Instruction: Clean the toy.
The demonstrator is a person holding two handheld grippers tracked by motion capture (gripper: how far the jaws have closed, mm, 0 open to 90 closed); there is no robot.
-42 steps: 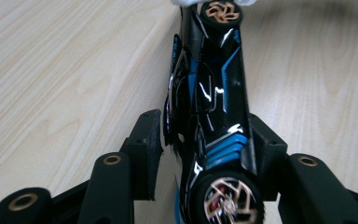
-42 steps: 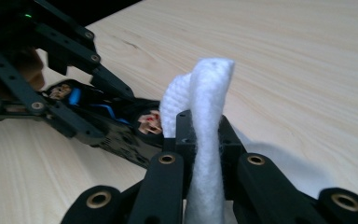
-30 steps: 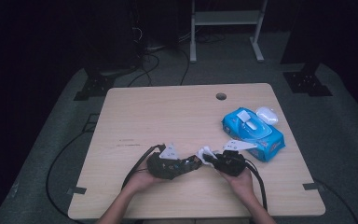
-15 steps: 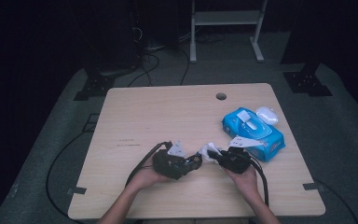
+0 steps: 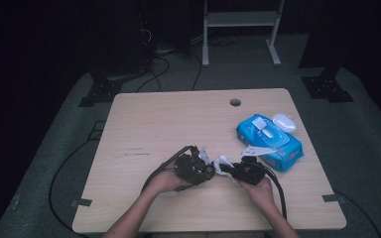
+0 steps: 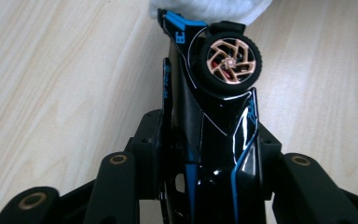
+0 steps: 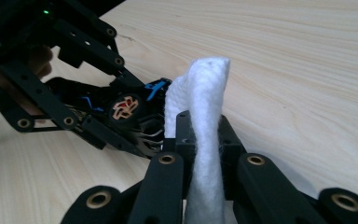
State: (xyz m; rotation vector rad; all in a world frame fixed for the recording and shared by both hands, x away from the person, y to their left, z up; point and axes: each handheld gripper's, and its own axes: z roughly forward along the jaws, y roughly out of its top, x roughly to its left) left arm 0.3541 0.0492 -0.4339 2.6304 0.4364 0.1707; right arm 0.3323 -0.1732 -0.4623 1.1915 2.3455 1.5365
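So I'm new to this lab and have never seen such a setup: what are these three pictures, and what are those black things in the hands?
A person sits at a wooden table, each hand holding a black two-jaw gripper. The high view looks down from above. The other two pictures come from cameras riding on each gripper. The left gripper clamps a black and blue toy car with a copper-coloured wheel. The right gripper pinches a white wipe, held up against the car. To the right on the table lies a blue wipes pack, its lid flipped open.
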